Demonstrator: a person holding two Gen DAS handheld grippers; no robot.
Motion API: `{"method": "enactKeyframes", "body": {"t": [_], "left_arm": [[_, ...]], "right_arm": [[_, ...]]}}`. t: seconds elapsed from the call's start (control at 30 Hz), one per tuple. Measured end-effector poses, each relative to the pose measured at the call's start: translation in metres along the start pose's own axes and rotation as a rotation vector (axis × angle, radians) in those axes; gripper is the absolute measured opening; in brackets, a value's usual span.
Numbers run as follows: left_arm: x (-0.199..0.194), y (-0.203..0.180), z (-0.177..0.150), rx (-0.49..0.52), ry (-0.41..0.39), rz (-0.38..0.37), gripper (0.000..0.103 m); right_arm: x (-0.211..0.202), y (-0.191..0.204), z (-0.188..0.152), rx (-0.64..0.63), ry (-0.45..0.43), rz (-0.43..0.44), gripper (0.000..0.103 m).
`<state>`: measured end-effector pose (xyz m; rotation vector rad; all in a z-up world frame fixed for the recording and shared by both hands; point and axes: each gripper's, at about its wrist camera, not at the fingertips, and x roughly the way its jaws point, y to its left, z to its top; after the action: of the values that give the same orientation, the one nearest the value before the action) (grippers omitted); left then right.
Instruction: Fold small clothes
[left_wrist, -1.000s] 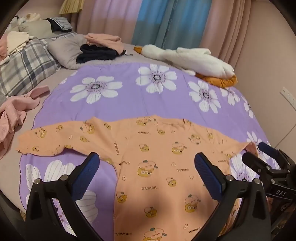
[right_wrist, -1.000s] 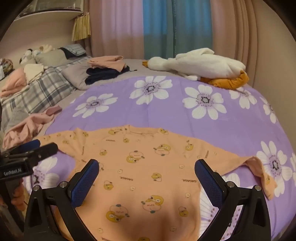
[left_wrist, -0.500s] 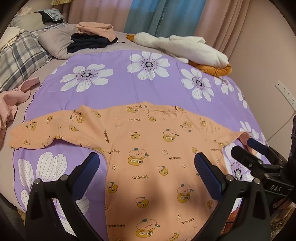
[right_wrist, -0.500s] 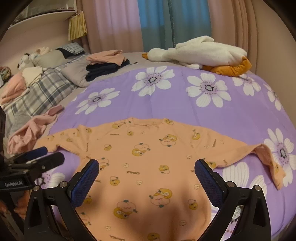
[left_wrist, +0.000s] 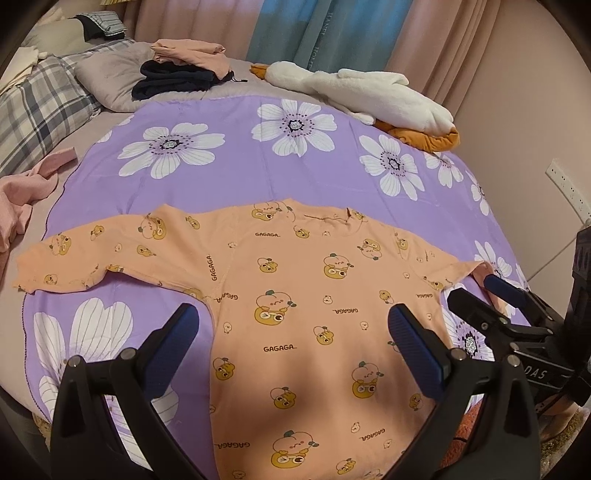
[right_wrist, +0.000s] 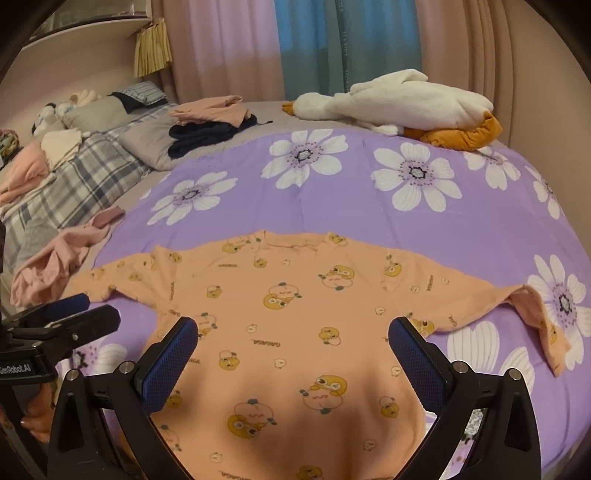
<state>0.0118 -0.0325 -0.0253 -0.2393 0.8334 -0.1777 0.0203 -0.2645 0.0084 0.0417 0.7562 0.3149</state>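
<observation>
The left wrist view shows a white wall socket strip (left_wrist: 565, 188) to the right of the purple sheet (left_wrist: 229, 177), which the right wrist view does not; the right wrist view alone shows a fringed straw-coloured hanging (right_wrist: 152, 51) and a heap of soft toys (right_wrist: 59, 109) far to the left of the sheet. Each view also catches the other tool from the side: the right gripper (left_wrist: 484, 291) sits at the shirt's right sleeve end, the left gripper (right_wrist: 77, 314) just off the left sleeve end.

One orange shirt (left_wrist: 295, 295) lies flat on the sheet, face up, both sleeves spread, collar away from the cameras. It is soft knit printed with small yellow cartoon figures and the word GAGAGA. The right cuff (right_wrist: 546, 332) is turned down, showing a paler inside. One plush goose (right_wrist: 399, 99), fluffy white with orange feet, lies beyond the sheet's far edge. One stack of two folded garments (left_wrist: 184, 74), pink on navy, sits beyond the sheet's far left corner. A crumpled pink garment (right_wrist: 55, 262) lies left of the sheet, beside a plaid blanket (left_wrist: 37, 107).

Both tools hover with jaws spread wide, blue textured pads (right_wrist: 170, 365) apart, grasping nothing.
</observation>
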Motion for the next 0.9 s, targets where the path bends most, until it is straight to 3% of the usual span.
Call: {"method": "enactKeyframes", "body": {"t": [0.9], "left_arm": [[-0.014,0.017,0.001,-0.025,0.018,-0.036,0.102]], "right_arm": [[0.0,0.015,0.003,-0.014,-0.011,-0.02,0.102]]}}
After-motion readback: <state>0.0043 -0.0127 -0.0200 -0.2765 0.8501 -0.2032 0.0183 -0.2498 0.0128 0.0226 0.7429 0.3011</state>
